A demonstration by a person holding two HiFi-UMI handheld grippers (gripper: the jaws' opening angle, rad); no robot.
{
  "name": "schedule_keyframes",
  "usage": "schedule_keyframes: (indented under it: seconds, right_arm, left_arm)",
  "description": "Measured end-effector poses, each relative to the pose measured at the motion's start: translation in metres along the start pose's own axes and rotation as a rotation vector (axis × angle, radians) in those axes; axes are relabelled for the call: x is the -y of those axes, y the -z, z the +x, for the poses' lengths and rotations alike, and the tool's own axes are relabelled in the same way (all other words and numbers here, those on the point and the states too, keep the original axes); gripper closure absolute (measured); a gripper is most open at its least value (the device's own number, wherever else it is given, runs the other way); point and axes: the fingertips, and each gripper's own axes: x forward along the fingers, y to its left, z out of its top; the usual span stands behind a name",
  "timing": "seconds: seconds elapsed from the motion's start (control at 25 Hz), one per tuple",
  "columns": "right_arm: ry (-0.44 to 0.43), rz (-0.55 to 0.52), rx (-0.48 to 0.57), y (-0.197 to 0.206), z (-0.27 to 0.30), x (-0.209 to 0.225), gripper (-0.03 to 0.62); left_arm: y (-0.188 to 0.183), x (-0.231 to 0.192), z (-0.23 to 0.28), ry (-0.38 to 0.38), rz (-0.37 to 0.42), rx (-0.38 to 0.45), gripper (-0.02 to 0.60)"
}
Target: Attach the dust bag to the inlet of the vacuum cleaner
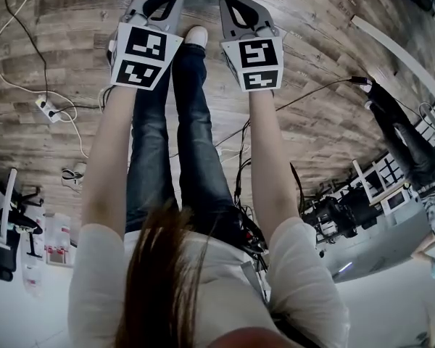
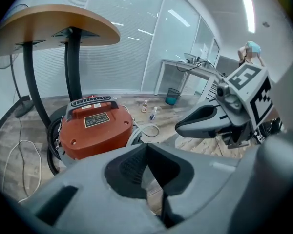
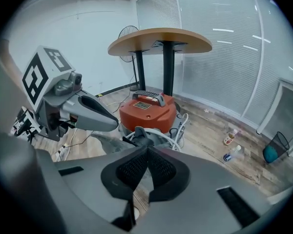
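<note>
1. The left gripper (image 2: 146,146) is clenched, jaws together on nothing.
2. The right gripper (image 3: 147,150) is clenched too, and empty.
3. The red vacuum cleaner (image 3: 146,112) stands on the floor (image 3: 210,130) ahead of both; its label plate (image 2: 96,120) is too small to read.

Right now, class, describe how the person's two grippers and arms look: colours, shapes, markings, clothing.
Both the left gripper and right gripper are grey plastic with tapering jaws and black ribbed pads. Each carries a white cube printed with black square markers. The person wears a white short-sleeved top.
</note>
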Motion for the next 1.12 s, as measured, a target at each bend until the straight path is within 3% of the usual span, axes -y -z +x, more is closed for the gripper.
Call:
schedule_keyframes:
  seconds: [0.28, 0.52, 0.76, 1.12]
  right_arm:
    - [0.027, 0.026, 0.047, -0.028, -0.014, 0.003, 0.592]
    - [0.049, 0.002, 0.078, -0.057, -0.026, 0.009, 0.592]
    - [0.068, 0.054, 0.133, -0.084, -0.042, 0.012, 0.592]
    - [0.097, 0.103, 0.224, -0.132, -0.075, 0.022, 0.592]
  left_arm:
    - [-0.022, -0.001, -0.016, -0.023, -0.010, 0.028, 0.565]
    - [-0.050, -0.011, -0.034, -0.066, -0.055, 0.089, 0.565]
    - [-0.079, -0.021, -0.053, -0.106, -0.099, 0.153, 0.565]
    - [-0.121, -0.022, -0.083, -0.128, -0.066, 0.218, 0.565]
